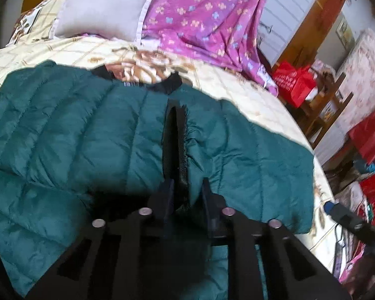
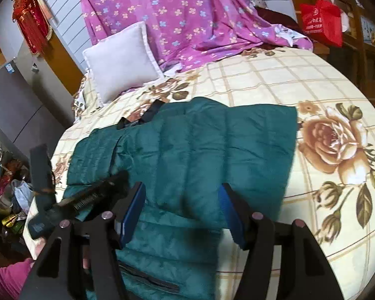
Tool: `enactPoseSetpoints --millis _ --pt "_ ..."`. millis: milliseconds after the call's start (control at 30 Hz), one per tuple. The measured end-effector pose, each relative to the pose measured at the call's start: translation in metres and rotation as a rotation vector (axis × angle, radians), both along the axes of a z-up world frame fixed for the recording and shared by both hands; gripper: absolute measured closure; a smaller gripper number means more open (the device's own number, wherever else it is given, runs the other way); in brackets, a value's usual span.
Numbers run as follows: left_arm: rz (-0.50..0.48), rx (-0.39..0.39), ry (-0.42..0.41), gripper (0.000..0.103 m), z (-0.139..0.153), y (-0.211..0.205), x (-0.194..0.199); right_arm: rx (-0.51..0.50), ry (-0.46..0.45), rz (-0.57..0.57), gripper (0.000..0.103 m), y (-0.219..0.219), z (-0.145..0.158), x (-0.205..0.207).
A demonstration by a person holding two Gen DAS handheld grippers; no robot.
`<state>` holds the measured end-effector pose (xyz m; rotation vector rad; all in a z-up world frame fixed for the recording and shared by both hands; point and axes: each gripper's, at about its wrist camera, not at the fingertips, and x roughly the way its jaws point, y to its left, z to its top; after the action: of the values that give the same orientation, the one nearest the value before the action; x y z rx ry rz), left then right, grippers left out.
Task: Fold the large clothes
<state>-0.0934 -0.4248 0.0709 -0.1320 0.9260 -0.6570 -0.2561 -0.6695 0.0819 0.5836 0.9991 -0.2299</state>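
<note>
- Teal quilted puffer jacket [image 2: 187, 150] lies spread flat on the floral cream bedspread [image 2: 287, 80], ready for folding, I judge.
- Its long axis runs across the bed, black collar [image 2: 150, 112] pointing towards the pale square pillow [image 2: 122, 60].
- Left gripper [image 1: 175, 115] is clenched over it, seemingly pinching a fold.
- Right gripper [image 2: 182, 195] hangs released, empty.

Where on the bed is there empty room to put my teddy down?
The bedspread is bare between the green jacket and the purple sheet, and to the right of the jacket, over the big rose. It is crowded by the white pillow and where the jacket lies.
</note>
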Motion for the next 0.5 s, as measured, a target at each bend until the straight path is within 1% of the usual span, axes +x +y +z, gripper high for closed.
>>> enactPoseSetpoints --millis 33,67,167,300,400,500 --pt "0.003 0.001 -0.016 0.103 0.004 0.002 0.000 -0.008 0.000 -0.008 0.040 -0.003 0.000 -0.002" --pt "0.008 -0.004 -0.046 0.103 0.014 0.008 0.001 -0.015 -0.002 -0.019 0.040 -0.006 0.000 -0.002" --pt "0.032 -0.028 -0.083 0.103 0.033 0.025 0.008 -0.014 -0.018 -0.050 0.039 -0.013 0.002 -0.003" --pt "0.080 -0.029 -0.144 0.103 0.059 0.053 0.022 0.029 -0.029 -0.079 0.039 -0.019 -0.003 0.006" --pt "0.126 -0.018 -0.194 0.103 0.072 0.076 0.035 0.039 -0.028 -0.091 0.039 -0.018 -0.009 0.018" --pt "0.175 -0.003 -0.226 0.103 0.077 0.105 0.045 0.029 -0.034 -0.089 0.039 -0.012 -0.013 0.038"
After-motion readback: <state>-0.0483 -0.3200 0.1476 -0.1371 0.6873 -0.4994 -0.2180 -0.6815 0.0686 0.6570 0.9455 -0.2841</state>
